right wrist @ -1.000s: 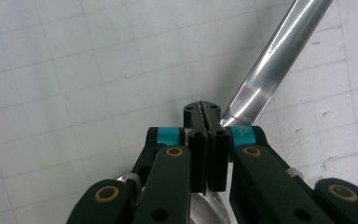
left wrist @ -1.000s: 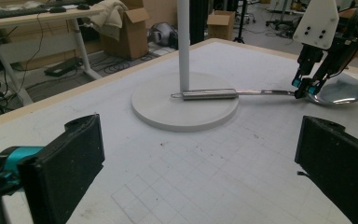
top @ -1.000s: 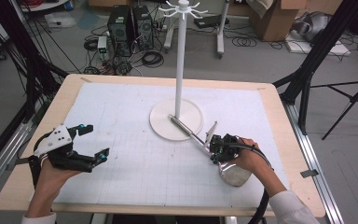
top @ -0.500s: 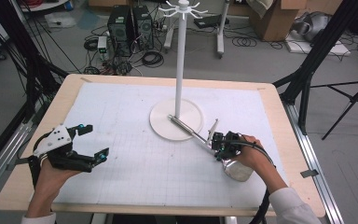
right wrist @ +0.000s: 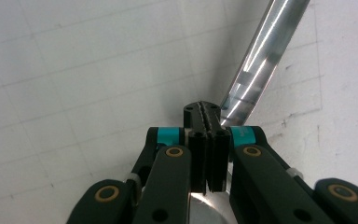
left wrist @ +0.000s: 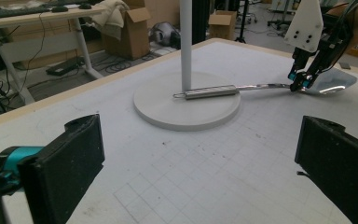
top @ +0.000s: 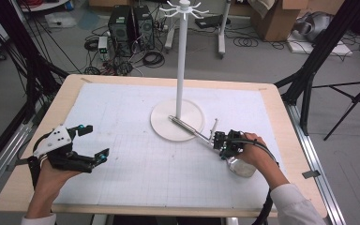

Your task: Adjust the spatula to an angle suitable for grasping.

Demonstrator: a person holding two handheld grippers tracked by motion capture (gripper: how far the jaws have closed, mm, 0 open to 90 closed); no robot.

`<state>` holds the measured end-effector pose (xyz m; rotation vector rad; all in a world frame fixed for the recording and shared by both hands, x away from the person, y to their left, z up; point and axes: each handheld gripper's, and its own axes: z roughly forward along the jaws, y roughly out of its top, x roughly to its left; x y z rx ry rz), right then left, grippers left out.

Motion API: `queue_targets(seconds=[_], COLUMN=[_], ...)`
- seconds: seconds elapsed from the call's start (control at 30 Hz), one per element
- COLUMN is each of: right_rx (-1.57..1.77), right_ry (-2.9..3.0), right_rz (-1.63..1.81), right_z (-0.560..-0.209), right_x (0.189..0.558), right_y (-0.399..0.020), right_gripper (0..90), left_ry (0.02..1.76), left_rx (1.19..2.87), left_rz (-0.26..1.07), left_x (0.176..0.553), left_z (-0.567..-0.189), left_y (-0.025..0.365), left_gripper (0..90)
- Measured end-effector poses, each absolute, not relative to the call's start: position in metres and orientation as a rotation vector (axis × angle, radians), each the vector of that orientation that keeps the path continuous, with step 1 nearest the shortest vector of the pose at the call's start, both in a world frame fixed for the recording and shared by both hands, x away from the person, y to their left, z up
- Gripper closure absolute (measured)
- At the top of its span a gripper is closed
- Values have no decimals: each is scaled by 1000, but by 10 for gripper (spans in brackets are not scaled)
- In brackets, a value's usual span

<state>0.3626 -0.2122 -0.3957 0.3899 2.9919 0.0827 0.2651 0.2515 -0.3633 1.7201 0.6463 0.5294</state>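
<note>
Shiny stainless-steel ladle [top: 201, 136] with a long tubular handle lies across the white gridded mat [top: 136, 168], its handle end resting on the round white base of the tall white hanging stand [top: 180, 70] and its bowl on the mat toward the person's right hand. The right gripper [top: 221, 143] is pinched tight on the thin neck of the ladle just above the bowl; in the right gripper view its black jaws stand pressed together with the bright shaft [right wrist: 256, 65] running away past them, and in the left gripper view the same tool [left wrist: 303, 84] is seen biting the ladle [left wrist: 242, 88] where handle meets bowl. The left gripper [top: 91, 143] rests well apart near the mat's left edge, jaws spread wide and empty, aimed toward the stand. By the look of it, the step in hand is the pick-up: the grasp is made but the ladle is not yet off the surface. The next move likely calls for lifting it clear, swinging the handle upright, and guiding the small loop at its end onto one of the hooks at the top of the stand [top: 183, 7], which sits high above the wooden table [top: 272, 101]; a pinch so near the bowl may let the long handle swing.
</note>
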Motion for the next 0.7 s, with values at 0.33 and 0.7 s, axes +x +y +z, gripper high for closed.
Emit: queue_targets(seconds=[0.33,0.7], right_rx=[398,440], right_ry=[2995,3007], right_rz=[85,199], right_z=[-396,-389], right_x=[363,362], right_y=[-212,-216], right_gripper=[898,808], left_ry=[646,652], left_rx=[1724,1726], left_rz=[532,530], left_x=[266,266], left_z=[-363,-364], left_y=[252,252], left_gripper=[17,17])
